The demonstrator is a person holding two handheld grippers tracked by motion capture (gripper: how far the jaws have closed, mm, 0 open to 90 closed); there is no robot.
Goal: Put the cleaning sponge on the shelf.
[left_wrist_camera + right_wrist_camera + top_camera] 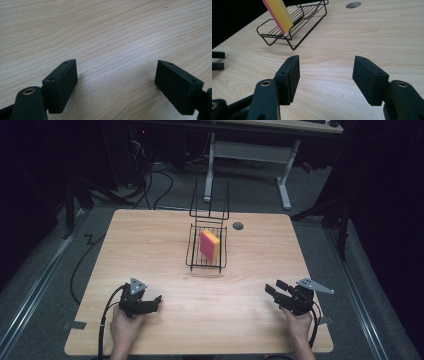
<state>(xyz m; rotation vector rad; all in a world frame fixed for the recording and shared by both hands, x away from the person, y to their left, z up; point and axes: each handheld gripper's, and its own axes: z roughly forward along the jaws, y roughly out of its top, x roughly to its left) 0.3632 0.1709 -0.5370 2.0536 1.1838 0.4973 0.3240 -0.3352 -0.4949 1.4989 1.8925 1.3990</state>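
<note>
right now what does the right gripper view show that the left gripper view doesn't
Right gripper view: the black wire rack with the yellow and pink sponge leaning in it, a round grey hole in the table, and the other gripper's black jaw tips at the left edge, all beyond the open right gripper.

Left gripper view: the open left gripper close over bare wood.

Both: the light wooden table and a pair of black jaws standing apart with nothing between them.
</note>
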